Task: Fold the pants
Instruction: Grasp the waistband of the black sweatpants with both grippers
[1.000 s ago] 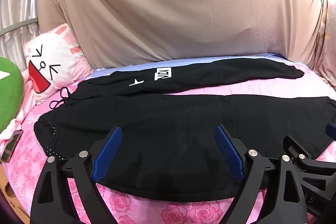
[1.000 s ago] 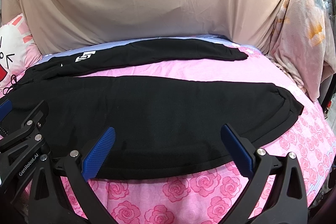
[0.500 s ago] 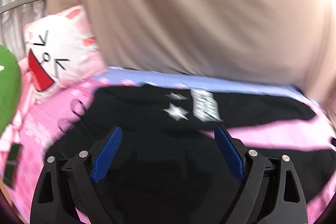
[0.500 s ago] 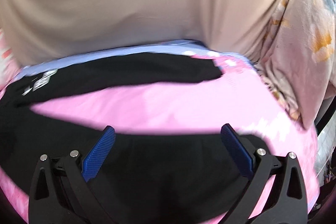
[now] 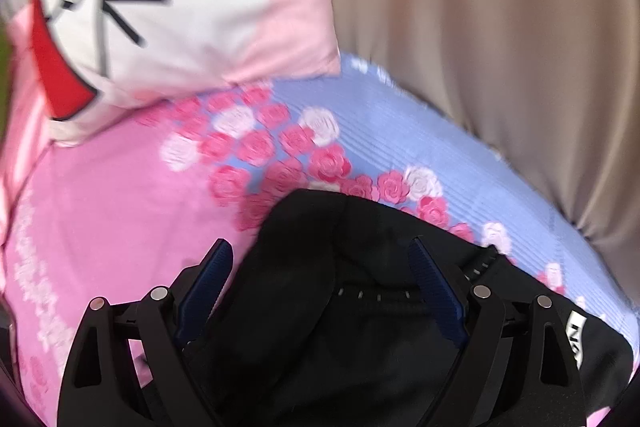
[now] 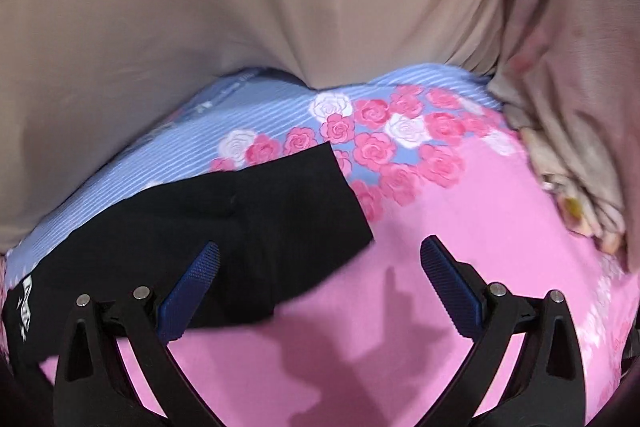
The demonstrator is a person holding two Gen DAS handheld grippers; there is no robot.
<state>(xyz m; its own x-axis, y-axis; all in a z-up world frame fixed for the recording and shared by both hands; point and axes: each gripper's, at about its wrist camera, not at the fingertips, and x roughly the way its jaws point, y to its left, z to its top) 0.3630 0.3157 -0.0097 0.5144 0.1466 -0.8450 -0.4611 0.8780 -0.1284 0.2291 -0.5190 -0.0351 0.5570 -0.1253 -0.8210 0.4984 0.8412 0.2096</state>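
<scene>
Left hand-held gripper [image 5: 320, 283] hangs over the waistband end of the black pants [image 5: 360, 307], jaws spread wide. Cloth lies below and between the blue pads, but neither pad presses on it; nothing gripped. Whether the tips brush the fabric cannot be told through the blur.

Right hand-held gripper [image 6: 320, 267] also stands wide open, empty. Its left pad sits over the cuff end of a pant leg [image 6: 260, 219]; its right pad is over bare pink bedsheet [image 6: 460, 227]. Shadow of the jaws falls on the sheet near the cuff, so the gripper looks close to the bed, contact not confirmed.

Pants lie flat on the bed. Relative to the pants: cartoon-face pillow [image 5: 160, 7] beyond the waistband, well apart; beige drape [image 6: 280, 7] along the far side, past the blue rose-print strip; crumpled floral cloth [image 6: 568, 167] off past the cuff.

Progress, as a judgement: early. No fold visible in either view; the ends seen lie spread out. Both grippers seem posed at opposite ends of one leg, waist and cuff, ready to pinch. Left to do: close on both ends, lift, fold over, then fold again to shorten.
</scene>
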